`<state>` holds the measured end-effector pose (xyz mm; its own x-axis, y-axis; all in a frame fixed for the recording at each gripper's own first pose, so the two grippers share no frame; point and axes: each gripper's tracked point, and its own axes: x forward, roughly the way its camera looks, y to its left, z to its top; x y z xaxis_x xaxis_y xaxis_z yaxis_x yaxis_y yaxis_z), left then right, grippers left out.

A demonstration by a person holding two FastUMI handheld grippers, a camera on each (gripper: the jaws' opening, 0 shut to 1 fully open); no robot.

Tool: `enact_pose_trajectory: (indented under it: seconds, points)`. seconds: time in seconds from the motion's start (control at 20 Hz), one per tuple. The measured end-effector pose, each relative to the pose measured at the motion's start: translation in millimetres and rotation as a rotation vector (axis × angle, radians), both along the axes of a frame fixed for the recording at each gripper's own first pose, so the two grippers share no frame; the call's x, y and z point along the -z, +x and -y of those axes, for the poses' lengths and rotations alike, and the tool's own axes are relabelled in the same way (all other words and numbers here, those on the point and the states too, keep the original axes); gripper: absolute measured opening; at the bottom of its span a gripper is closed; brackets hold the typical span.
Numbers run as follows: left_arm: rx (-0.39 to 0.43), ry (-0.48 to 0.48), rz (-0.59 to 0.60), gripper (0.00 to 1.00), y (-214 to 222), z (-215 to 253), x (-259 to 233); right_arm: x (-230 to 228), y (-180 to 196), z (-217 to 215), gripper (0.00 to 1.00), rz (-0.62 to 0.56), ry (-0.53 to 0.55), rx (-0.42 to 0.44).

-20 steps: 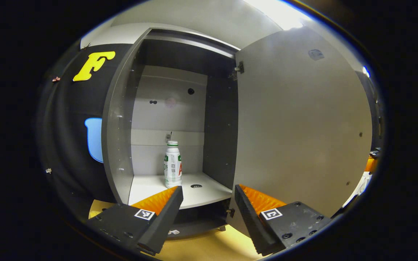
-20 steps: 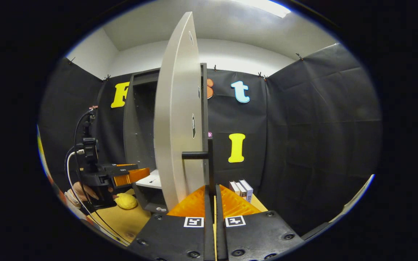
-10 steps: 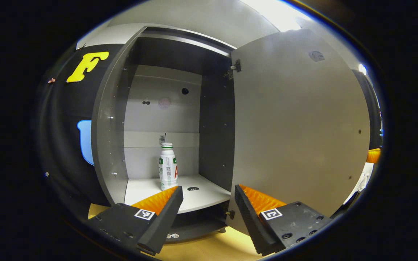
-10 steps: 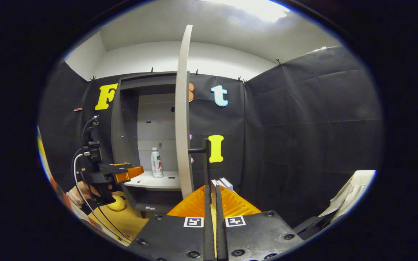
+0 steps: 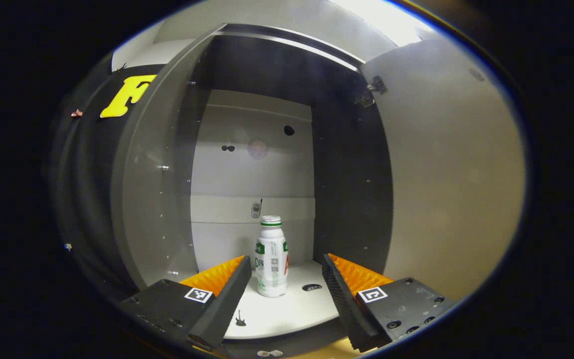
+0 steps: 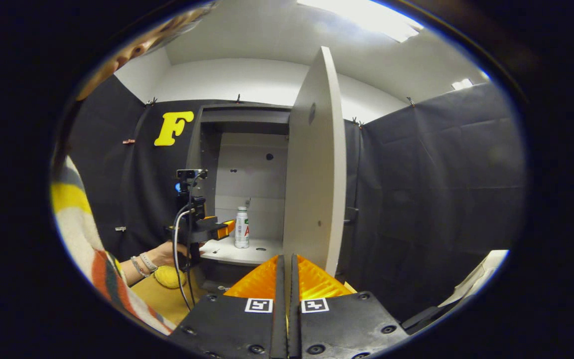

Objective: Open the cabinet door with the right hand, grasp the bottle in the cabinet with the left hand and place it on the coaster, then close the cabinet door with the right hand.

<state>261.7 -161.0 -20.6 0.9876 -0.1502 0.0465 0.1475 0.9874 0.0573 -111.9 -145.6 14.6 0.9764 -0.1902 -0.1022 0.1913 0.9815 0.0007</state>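
Left gripper [image 5: 286,276] wide, framing white green-capped bottle [image 5: 271,257] on cabinet shelf [image 5: 287,311]; label unreadable. Right gripper [image 6: 285,271] closed, empty; door [image 6: 314,164] open.

Pale shelf [image 5: 292,311] inside the open cabinet, carrying an upright white bottle [image 5: 271,263] with a green-ringed cap, set toward the back wall. Small dark oval mark [image 5: 310,287] on the shelf just right of the bottle; tiny dark guitar-shaped mark [image 5: 240,317] near the front edge. Below, yellowish wooden surface [image 6: 162,299] bearing a yellow rounded object [image 6: 168,276].
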Motion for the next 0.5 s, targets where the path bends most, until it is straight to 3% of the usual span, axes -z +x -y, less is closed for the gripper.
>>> enact_pose_trajectory:
  seconds: [0.5]
  points:
    - [-0.028,0.012,-0.063,0.91,107,-9,48,26,71,-42,0.06,-0.076,-0.047,-0.148]
